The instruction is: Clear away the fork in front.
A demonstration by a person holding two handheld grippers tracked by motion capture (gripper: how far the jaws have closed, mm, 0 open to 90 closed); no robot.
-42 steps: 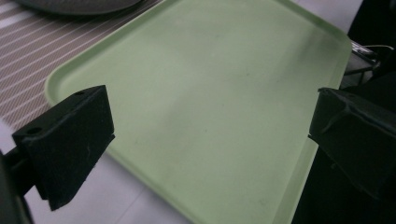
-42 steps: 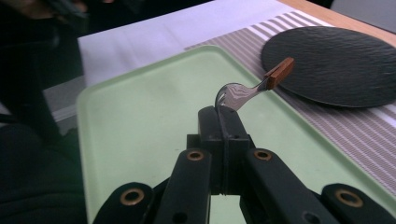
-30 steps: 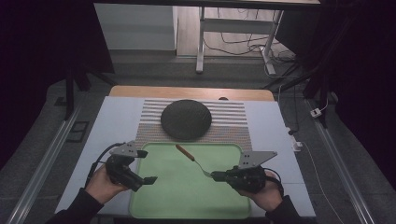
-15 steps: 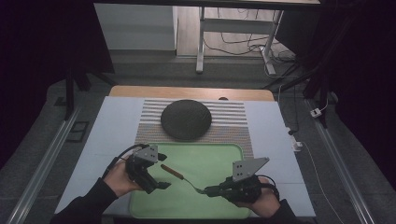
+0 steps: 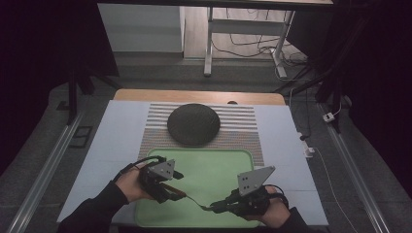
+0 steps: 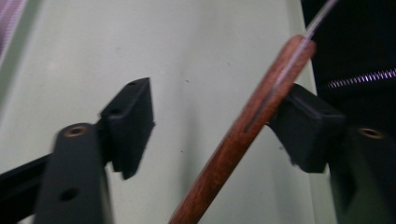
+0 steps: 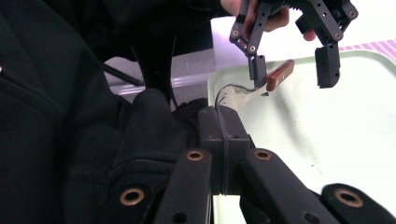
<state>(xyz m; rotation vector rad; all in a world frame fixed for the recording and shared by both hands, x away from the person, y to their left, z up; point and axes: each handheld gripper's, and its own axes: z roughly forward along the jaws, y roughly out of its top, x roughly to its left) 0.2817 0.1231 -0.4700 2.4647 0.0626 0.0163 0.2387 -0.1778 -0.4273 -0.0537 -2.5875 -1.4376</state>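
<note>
A utensil with a brown wooden handle (image 5: 174, 191) and a thin metal end hangs low over the green tray (image 5: 218, 165). My right gripper (image 5: 214, 208) is shut on the metal end (image 7: 223, 105) near the tray's front edge. My left gripper (image 5: 176, 185) is open, its jaws standing on either side of the handle (image 6: 247, 126). In the left gripper view the handle lies close against the right pad (image 6: 306, 128), well apart from the left one. The right gripper view shows the left gripper (image 7: 292, 70) with the handle (image 7: 280, 74) between its pads.
A dark round disc (image 5: 193, 124) lies on a striped mat (image 5: 243, 121) behind the tray. The light blue table cover (image 5: 111, 141) spreads to both sides. A wooden edge (image 5: 199, 96) runs along the back. The person's dark sleeve (image 7: 56, 116) fills the left of the right gripper view.
The right gripper has drawn the utensil toward the front of the tray. The left gripper has moved right and forward, so that its open jaws now straddle the wooden handle.
</note>
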